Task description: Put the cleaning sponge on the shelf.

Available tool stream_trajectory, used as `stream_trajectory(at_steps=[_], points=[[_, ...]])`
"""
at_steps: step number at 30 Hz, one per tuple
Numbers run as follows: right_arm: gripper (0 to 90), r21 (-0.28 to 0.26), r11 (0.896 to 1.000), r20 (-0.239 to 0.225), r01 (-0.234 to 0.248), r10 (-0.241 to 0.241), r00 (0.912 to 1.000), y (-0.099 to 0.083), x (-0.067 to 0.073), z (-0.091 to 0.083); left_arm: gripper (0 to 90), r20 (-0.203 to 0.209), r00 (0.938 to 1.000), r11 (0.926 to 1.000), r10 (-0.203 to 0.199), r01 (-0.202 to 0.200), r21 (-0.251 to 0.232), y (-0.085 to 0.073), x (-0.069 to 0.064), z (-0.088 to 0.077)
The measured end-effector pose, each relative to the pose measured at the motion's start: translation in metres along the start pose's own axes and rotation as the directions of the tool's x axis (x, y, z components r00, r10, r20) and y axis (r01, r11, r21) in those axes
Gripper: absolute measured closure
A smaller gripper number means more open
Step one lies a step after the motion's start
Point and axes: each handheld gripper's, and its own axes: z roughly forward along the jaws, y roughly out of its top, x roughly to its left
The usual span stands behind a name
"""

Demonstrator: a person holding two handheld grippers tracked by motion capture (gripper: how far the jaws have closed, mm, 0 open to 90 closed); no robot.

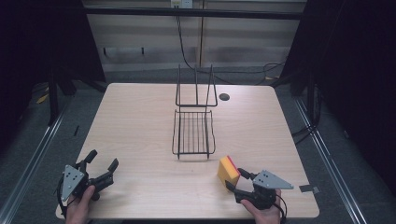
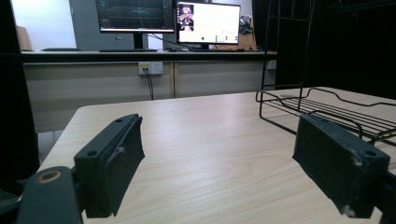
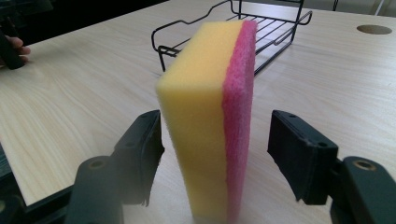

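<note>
A yellow sponge (image 1: 228, 170) with a pink scouring face stands on edge on the wooden table (image 1: 140, 121), near its front right. My right gripper (image 1: 235, 178) is open around it. In the right gripper view the sponge (image 3: 210, 116) rises between the jaws of the right gripper (image 3: 219, 154): the left jaw sits close against the yellow side, and the right jaw stands a gap away from the pink side. My left gripper (image 1: 102, 158) rests open at the front left with nothing between the jaws of the left gripper (image 2: 224, 154). A black wire rack (image 1: 194, 133) stands mid-table.
The wire rack (image 2: 327, 109) has a flat basket and an upright back frame; it lies just beyond the sponge as the rack (image 3: 261, 28). A round cable hole (image 1: 224, 97) sits at the back of the table. Cables run on the floor behind.
</note>
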Motion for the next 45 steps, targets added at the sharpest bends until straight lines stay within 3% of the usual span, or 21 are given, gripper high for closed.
stream_trajectory(at_steps=[10,13,19,29,34,35,40,45], points=[[44.0,-0.043,0.999,0.031,0.013,-0.012,0.9995,0.004,0.001,0.0,15.6,0.001,1.0,1.0,0.0,0.0,0.0,0.0,0.0,0.0],[52.1,-0.075,0.997,0.055,0.021,-0.016,0.9983,0.003,0.003,-0.002,15.6,0.001,1.0,1.0,0.0,0.0,0.001,0.0,0.0,0.0],[59.1,-0.091,0.995,0.046,0.037,-0.033,0.9984,0.003,0.002,0.0,15.6,0.0,1.0,1.0,0.0,0.0,0.0,0.0,0.0,0.0],[60.3,-0.128,0.992,-0.023,0.01,-0.013,0.9997,0.005,-0.006,-0.001,15.6,0.0,1.0,1.0,0.0,0.0,0.0,0.0,0.0,0.0],[60.3,-0.15,0.988,-0.038,0.023,-0.029,0.9989,0.009,-0.01,-0.001,15.6,0.0,1.0,1.0,0.0,0.0,0.0,0.0,0.0,0.0],[60.2,-0.159,0.987,-0.059,0.021,-0.031,0.9978,0.01,-0.012,0.0,15.6,0.0,1.0,1.0,0.0,0.0,0.0,0.0,0.0,0.0],[60.2,-0.153,0.988,-0.073,0.02,-0.031,0.9968,0.009,-0.014,0.001,15.6,0.0,1.0,1.0,0.0,0.0,0.0,0.0,0.0,0.0],[60.2,-0.153,0.988,-0.117,0.032,-0.05,0.9919,0.015,-0.016,0.002,15.6,0.0,1.0,1.0,0.0,0.0,0.0,0.0,0.0,0.0]])
